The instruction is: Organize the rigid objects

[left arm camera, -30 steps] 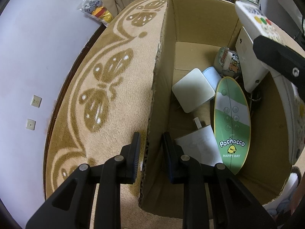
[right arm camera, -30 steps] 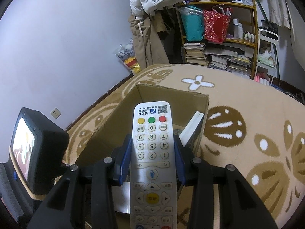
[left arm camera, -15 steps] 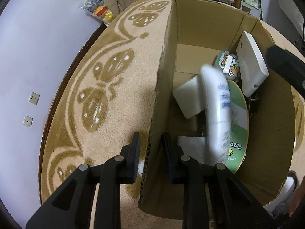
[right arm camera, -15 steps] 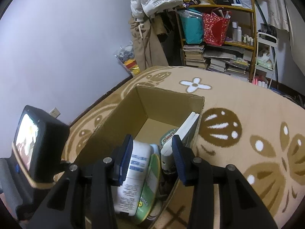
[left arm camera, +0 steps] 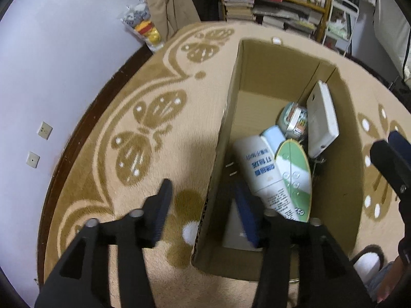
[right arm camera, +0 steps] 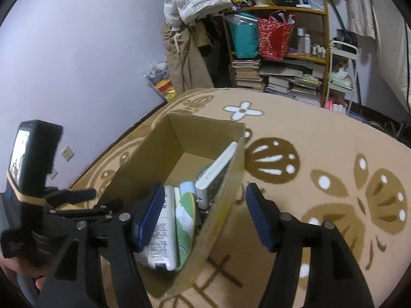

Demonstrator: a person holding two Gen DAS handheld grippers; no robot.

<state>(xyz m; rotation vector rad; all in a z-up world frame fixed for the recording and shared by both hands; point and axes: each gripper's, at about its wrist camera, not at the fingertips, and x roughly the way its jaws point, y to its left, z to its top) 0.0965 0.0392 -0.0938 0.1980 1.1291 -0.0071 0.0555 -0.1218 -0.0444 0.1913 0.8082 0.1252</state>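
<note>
Remote [left arm camera: 262,169] dropped in box [left arm camera: 257,51] — both grippers' fingers spread, empty (left [left arm camera: 205,205], right [right arm camera: 205,215]); next, another item fetched.

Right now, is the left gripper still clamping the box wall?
Apart. The left wrist view shows the left gripper open wide, the cardboard box wall standing between its fingers with carpet visible on one side.

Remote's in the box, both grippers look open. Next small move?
Probably lift the right gripper clear of the cardboard box and go for another item. Its jaws are open and empty, straddling the box's right wall. The remote already lies inside, face down beside the green oval board. The left gripper is open too, straddling the left wall.
</note>
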